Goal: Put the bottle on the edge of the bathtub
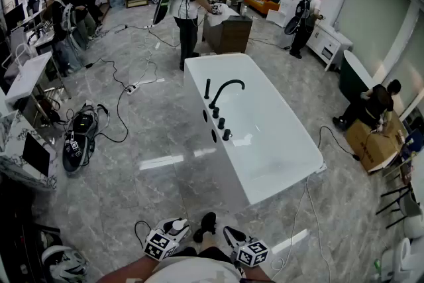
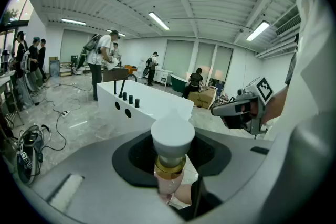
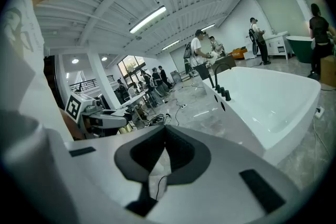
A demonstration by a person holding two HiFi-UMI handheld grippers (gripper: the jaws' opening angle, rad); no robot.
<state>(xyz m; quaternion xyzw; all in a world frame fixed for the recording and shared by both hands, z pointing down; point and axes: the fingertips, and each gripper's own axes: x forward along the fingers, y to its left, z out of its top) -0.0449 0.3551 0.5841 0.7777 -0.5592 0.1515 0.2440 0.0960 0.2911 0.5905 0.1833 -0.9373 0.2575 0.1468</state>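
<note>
The left gripper (image 2: 170,165) clamps the bottle (image 2: 172,136) below its white cap, carried cap-up close to the person and well short of the bathtub (image 3: 265,136) ahead, while the right gripper (image 3: 160,155), pinched together and empty, seems unneeded.

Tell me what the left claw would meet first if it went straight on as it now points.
Probably the near end of the bathtub, which lies straight beyond the bottle that the left claw holds. Depth is unclear; the floor could come first.
</note>
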